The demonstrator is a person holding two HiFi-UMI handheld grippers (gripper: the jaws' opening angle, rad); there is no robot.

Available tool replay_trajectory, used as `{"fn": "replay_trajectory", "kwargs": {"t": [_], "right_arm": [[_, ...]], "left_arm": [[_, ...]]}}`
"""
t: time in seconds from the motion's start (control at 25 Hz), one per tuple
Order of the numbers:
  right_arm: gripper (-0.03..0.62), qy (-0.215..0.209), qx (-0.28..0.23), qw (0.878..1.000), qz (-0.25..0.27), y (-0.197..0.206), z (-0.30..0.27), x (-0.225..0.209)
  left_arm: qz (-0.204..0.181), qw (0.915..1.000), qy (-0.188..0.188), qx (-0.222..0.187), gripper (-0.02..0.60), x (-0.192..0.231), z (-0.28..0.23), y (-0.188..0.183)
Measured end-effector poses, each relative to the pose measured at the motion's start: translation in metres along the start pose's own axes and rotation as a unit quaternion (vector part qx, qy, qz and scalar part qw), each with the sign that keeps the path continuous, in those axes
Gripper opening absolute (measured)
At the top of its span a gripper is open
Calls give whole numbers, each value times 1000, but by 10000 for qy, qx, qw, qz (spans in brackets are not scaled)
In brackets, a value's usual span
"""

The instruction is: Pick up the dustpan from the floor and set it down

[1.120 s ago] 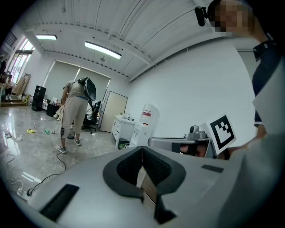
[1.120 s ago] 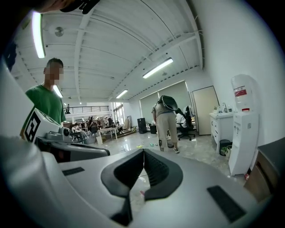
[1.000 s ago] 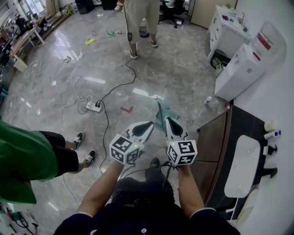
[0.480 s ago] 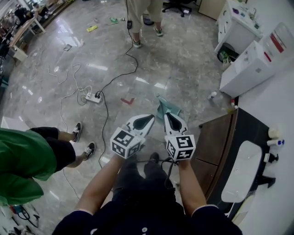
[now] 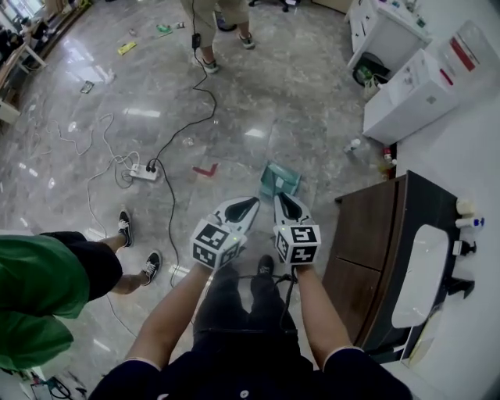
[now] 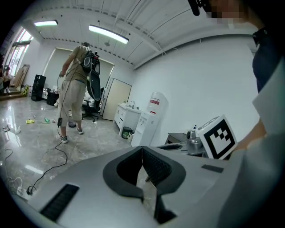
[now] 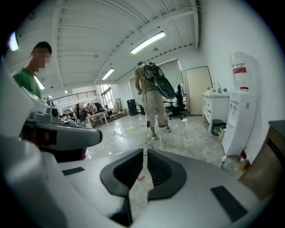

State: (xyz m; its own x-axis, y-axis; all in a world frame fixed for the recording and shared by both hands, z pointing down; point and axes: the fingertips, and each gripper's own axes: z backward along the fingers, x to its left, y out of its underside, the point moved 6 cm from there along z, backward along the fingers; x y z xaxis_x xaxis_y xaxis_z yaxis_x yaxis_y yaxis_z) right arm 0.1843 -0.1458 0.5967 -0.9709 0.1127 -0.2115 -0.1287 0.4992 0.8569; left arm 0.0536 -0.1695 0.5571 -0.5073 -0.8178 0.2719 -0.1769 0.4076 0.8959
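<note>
**Insp. A:** Fingers first. L side?

**Insp. B:** Pads of left gripper (image 6: 142, 150) pressed together, nothing btwn them. Only bare floor seen through the gap lower down.

**Insp. A:** R side?

**Insp. B:** Same for right gripper (image 7: 145, 153): closed tight, empty. Both held side by side w/out touching, over the person's legs, pointing fwd and somewhat down.

**Insp. A:** Task item?

**Insp. B:** Teal dustpan (image 5: 279, 180), lying on the grey floor (image 5: 258, 109) just ahead of the right gripper's tips. No contact w/ either gripper. Close to the corner of the dark cabinet (image 5: 366, 234). Red mark (image 5: 205, 169) to its left, power strip (image 5: 143, 173) w/ black cable further left.

**Insp. A:** Progress?

**Insp. B:** Judged as approach stage only. Nothing completed: not gripped, not lifted, not set down.

**Insp. A:** Remaining?

**Insp. B:** All of it, by this reading: open up, get down to floor level, close on rim or handle, lift, then place. Handle position not made out from above, so grip point unconfirmed.

**Insp. A:** Obstructions?

**Insp. B:** Bystander in green (image 5: 39, 273) at left and a second person (image 5: 205, 23) at the far end, both well apart from the dustpan. Cable also away from it. No obstacle noted btwn tips and target.
</note>
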Motion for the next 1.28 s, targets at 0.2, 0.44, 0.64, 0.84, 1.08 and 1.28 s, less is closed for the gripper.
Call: {"fn": "replay_trajectory", "kwargs": {"t": [0.2, 0.44, 0.64, 0.84, 1.08, 1.28], "right_arm": [[68, 481, 209, 9981, -312, 30, -54, -7], [156, 917, 488, 9930, -559, 68, -110, -21], [184, 1488, 446, 9861, -594, 84, -153, -35], [183, 2077, 180, 9772, -408, 83, -180, -46], [179, 2299, -127, 9730, -148, 69, -184, -50], [107, 2387, -152, 9709, -75, 64, -176, -57]], "left_arm": [[75, 9998, 186, 85, 14, 37, -10, 19], [91, 9994, 281, 174, 14, 70, -20, 45], [263, 9990, 276, 220, 14, 91, -23, 58], [370, 9987, 230, 273, 14, 106, -25, 61], [445, 9981, 279, 321, 14, 118, -24, 65], [430, 9983, 290, 279, 14, 118, -26, 60]]}}
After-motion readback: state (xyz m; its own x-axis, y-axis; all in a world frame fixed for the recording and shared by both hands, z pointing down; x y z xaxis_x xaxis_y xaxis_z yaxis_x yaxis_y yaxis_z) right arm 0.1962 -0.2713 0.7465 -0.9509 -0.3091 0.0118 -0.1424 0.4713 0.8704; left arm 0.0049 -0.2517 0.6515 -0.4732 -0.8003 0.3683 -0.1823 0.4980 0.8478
